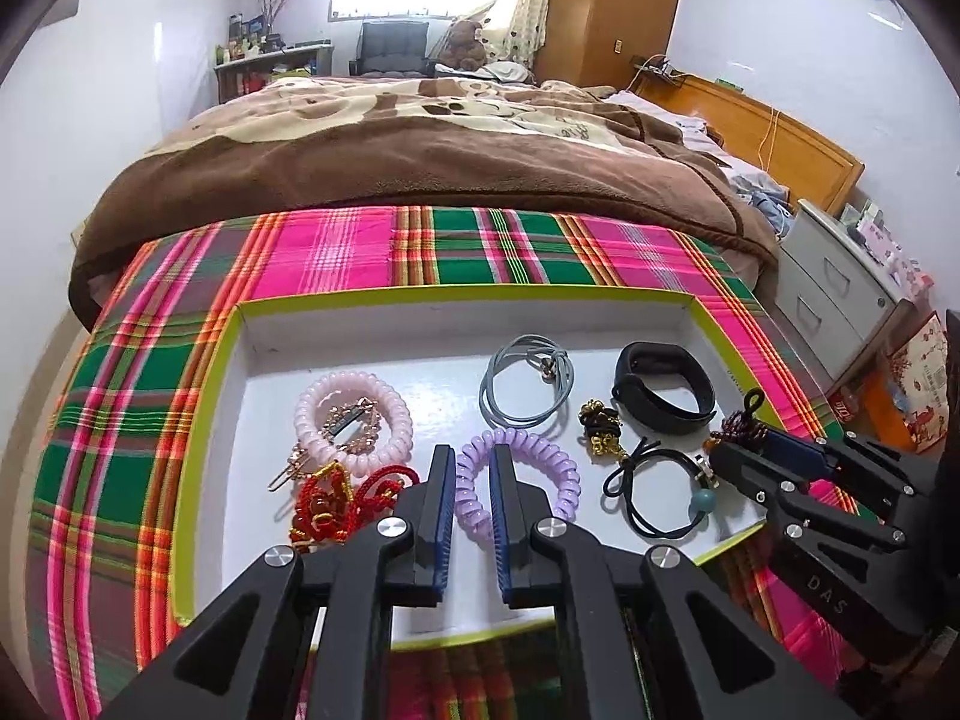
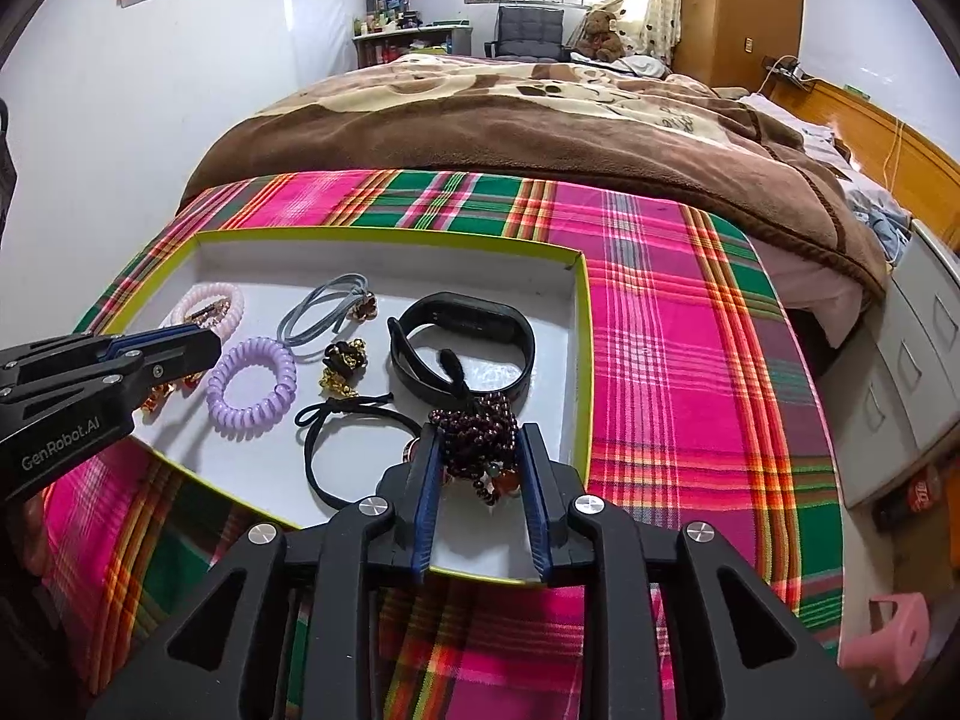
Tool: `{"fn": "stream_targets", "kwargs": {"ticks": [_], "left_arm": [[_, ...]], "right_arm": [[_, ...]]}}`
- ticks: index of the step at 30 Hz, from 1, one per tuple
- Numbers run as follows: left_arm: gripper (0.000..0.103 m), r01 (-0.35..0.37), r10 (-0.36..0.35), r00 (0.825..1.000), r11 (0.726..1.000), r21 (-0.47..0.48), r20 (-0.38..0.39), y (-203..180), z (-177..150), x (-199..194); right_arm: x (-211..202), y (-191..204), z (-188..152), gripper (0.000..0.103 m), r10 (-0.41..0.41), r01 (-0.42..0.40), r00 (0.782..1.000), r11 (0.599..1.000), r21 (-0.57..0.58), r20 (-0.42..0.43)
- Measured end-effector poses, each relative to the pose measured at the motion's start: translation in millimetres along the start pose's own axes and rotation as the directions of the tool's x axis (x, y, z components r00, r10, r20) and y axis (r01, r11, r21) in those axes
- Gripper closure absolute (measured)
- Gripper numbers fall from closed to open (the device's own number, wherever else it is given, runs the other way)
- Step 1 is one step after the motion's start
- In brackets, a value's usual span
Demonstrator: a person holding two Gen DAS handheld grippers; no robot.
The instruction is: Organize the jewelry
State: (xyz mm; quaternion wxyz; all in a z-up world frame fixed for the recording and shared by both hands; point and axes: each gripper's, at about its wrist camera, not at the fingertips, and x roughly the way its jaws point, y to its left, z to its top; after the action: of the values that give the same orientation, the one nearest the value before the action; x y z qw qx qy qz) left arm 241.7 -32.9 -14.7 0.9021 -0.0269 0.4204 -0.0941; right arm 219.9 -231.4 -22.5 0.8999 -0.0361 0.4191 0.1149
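A shallow white box with a lime rim (image 1: 420, 294) lies on a plaid cloth and holds the jewelry. In it are a pink coil tie (image 1: 306, 420), a red knotted cord (image 1: 336, 492), a purple coil tie (image 1: 540, 450), a grey cord (image 1: 498, 414), a black band (image 1: 660, 402) and a black hair tie (image 1: 648, 516). My left gripper (image 1: 473, 468) hovers shut and empty between the red cord and the purple coil. My right gripper (image 2: 480, 444) stands open at the box's near right corner. A dark red bead bracelet (image 2: 477, 426) lies loosely between its fingers.
The plaid cloth (image 2: 690, 360) covers the table around the box. A bed with a brown blanket (image 2: 480, 132) runs behind it. A grey drawer cabinet (image 2: 912, 372) and a pink stool (image 2: 888, 630) stand at the right.
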Motion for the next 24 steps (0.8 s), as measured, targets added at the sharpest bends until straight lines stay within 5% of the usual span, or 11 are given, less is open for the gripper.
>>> {"fn": "stream_targets", "kwargs": {"ticks": [24], "left_arm": [[0.071, -0.117, 0.119, 0.987, 0.993, -0.022, 0.109, -13, -51, -83]], "right_arm": [[-71, 18, -27, 0.058, 0.072, -0.082, 0.988, 0.994, 0.068, 0.137]]}}
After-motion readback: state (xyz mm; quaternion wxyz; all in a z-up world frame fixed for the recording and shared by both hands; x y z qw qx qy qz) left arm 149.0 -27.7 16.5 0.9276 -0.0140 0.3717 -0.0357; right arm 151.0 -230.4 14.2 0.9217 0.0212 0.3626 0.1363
